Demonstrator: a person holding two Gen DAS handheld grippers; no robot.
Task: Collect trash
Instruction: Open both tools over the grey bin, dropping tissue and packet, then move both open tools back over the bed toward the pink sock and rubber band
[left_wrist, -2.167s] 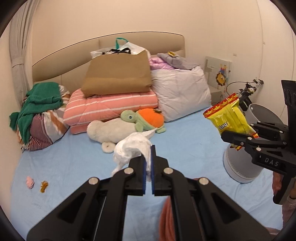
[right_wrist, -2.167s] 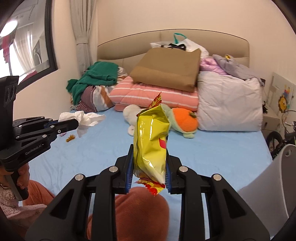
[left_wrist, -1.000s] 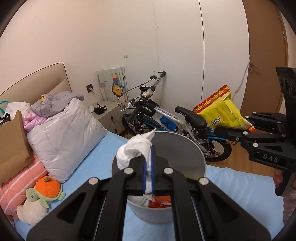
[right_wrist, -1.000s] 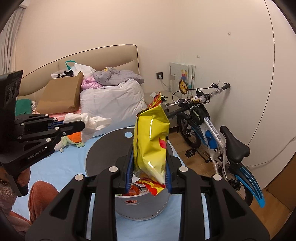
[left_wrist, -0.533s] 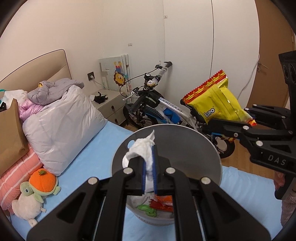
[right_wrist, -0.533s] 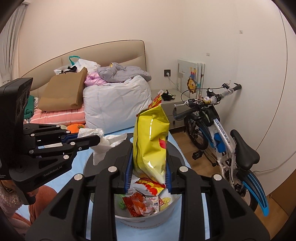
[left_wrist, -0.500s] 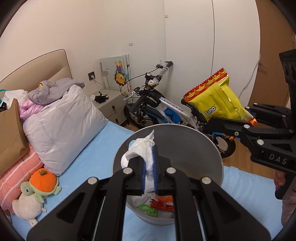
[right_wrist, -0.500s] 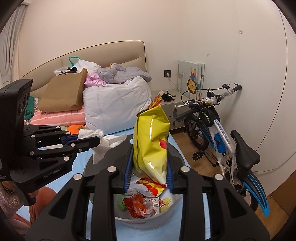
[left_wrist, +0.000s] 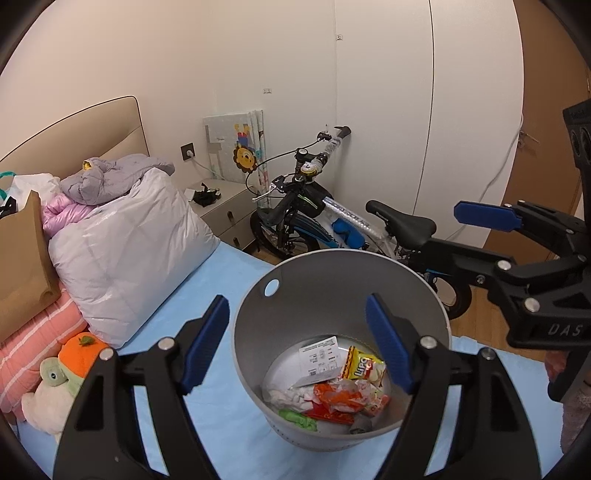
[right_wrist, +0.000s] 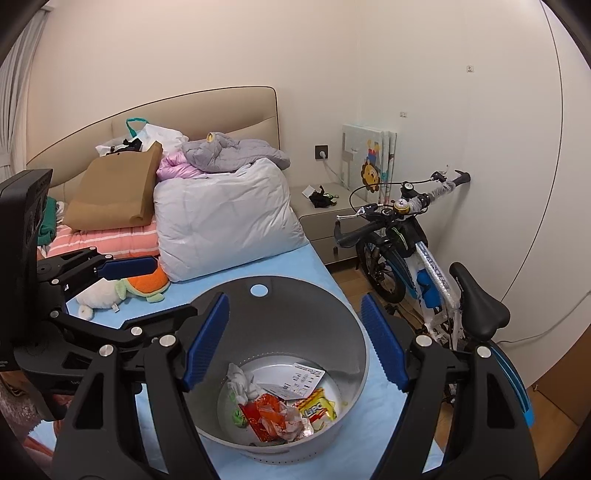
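A grey trash bin (left_wrist: 424, 291) stands on the blue bed sheet; it also shows in the right wrist view (right_wrist: 354, 332). Inside lie the white tissue (left_wrist: 284, 397) (right_wrist: 240, 382), the yellow chip bag (left_wrist: 364, 367) (right_wrist: 317, 406), red wrappers (right_wrist: 269, 413) and a paper slip (left_wrist: 319, 358). My left gripper (left_wrist: 295, 343) hangs open and empty over the bin. My right gripper (right_wrist: 295, 341) is open and empty above it too. Each gripper shows in the other's view, jaws apart, right (left_wrist: 487, 218) and left (right_wrist: 125, 267).
A child's bicycle (left_wrist: 332, 221) (right_wrist: 417, 258) leans on the wall right of the bed. A nightstand (right_wrist: 328, 218) stands by the headboard. A white pillow (left_wrist: 125, 251), paper bag (right_wrist: 118, 192), striped bedding and a plush turtle (left_wrist: 70, 358) lie on the bed.
Both grippers opened over the bin. The tissue dropped from the left one and the yellow chip bag from the right one; both now lie in the bin.
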